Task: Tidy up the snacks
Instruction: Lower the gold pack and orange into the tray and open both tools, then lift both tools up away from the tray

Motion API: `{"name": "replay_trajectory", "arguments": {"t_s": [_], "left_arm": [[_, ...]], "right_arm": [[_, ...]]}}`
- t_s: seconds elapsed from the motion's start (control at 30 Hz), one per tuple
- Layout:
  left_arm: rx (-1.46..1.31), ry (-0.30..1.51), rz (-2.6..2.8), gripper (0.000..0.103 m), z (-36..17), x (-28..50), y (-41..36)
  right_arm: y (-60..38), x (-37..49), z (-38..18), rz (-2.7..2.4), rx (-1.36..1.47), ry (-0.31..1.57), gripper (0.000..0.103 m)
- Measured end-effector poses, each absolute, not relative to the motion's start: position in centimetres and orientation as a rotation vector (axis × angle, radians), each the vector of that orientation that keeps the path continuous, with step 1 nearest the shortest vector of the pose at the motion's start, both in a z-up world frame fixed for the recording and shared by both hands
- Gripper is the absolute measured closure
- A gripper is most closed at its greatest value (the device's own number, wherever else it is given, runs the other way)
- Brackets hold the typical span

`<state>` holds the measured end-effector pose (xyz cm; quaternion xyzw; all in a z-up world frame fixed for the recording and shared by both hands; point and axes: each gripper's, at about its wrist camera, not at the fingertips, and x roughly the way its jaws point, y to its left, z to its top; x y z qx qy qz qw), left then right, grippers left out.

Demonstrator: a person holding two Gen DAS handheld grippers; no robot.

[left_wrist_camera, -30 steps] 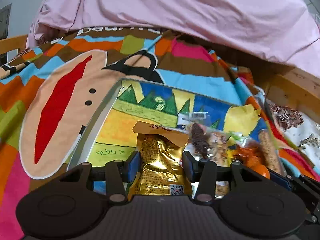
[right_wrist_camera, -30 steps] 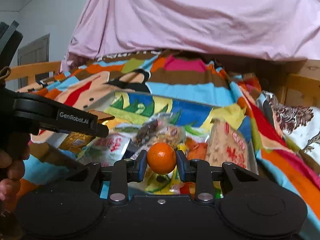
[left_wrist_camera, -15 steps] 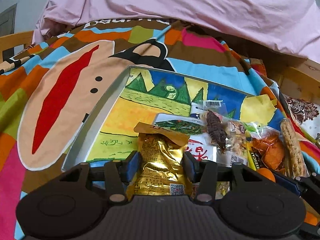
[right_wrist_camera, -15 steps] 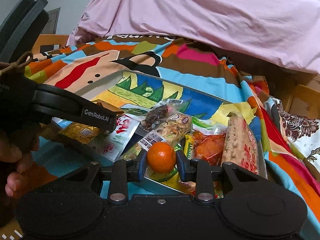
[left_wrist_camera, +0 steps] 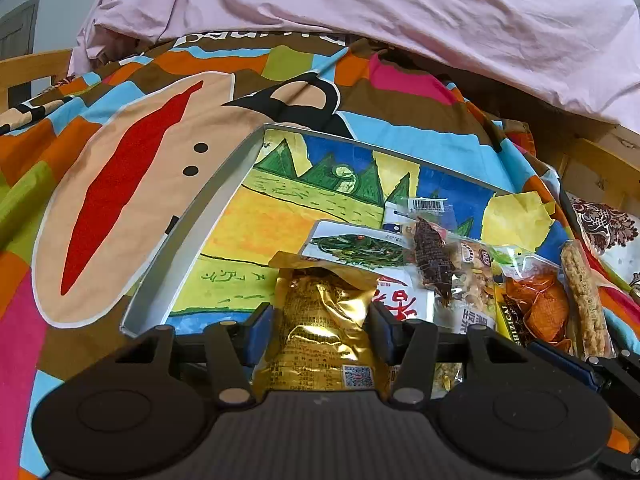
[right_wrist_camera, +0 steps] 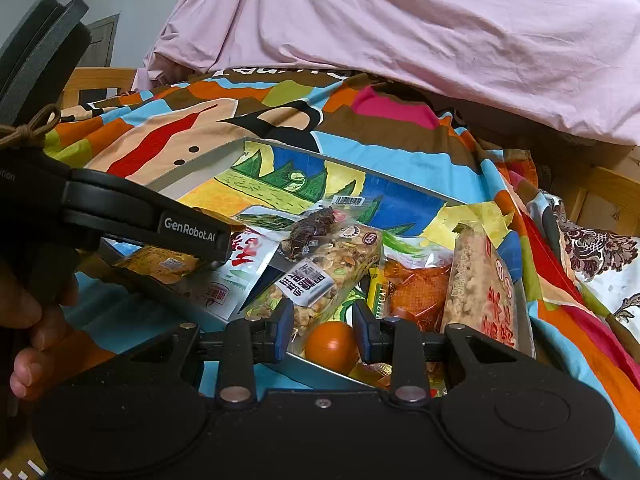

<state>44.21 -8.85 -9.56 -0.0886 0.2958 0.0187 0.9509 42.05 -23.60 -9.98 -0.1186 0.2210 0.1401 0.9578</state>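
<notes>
Left wrist view: our tray (left_wrist_camera: 188,240) holds packets along its right side. Our left gripper (left_wrist_camera: 320,330), jaws just widened, loosely brackets the gold packet (left_wrist_camera: 324,320). Our right gripper (right_wrist_camera: 322,326) stands spread; the orange (right_wrist_camera: 331,346) lies free in the tray.

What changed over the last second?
The left gripper's jaws have just been opening, the gold packet still between them. The orange, clamped before, now sits lower between the right gripper's fingers with a gap on one side, apparently let go over the tray. The other snacks lie as before.
</notes>
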Motion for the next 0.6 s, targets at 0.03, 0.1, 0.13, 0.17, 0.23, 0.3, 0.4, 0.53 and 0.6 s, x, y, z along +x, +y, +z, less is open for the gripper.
{"name": "replay_trajectory", "arguments": {"t_s": [0.03,0.1,0.13,0.17,0.23,0.3,0.4,0.53,0.6], "left_arm": [[-0.18,0.601,0.039,0.047,-9.6,44.2,-8.9],[-0.181,0.601,0.039,0.046,-9.6,44.2,-8.8],[-0.182,0.601,0.04,0.045,-9.6,44.2,-8.8],[-0.183,0.602,0.041,0.044,-9.6,44.2,-8.8],[-0.188,0.604,0.042,0.043,-9.6,44.2,-8.8],[-0.194,0.606,0.044,0.04,-9.6,44.2,-8.7],[-0.205,0.602,0.045,0.035,-9.5,44.0,-8.5],[-0.217,0.588,0.052,0.026,-8.9,43.6,-8.3],[-0.223,0.578,0.052,0.022,-8.4,43.4,-8.2]], "right_arm": [[-23.6,42.0,-10.0,0.284,-0.241,0.448,0.069],[-23.6,42.0,-10.0,0.284,-0.241,0.448,0.069],[-23.6,42.1,-10.0,0.284,-0.241,0.448,0.069],[-23.6,42.0,-10.0,0.284,-0.241,0.448,0.069],[-23.6,42.1,-10.0,0.284,-0.241,0.447,0.068],[-23.6,42.0,-10.0,0.284,-0.242,0.446,0.066],[-23.5,41.8,-9.8,0.287,-0.246,0.432,0.06],[-23.6,41.5,-9.3,0.285,-0.236,0.417,0.051],[-23.8,41.4,-9.0,0.28,-0.223,0.412,0.049]]}}
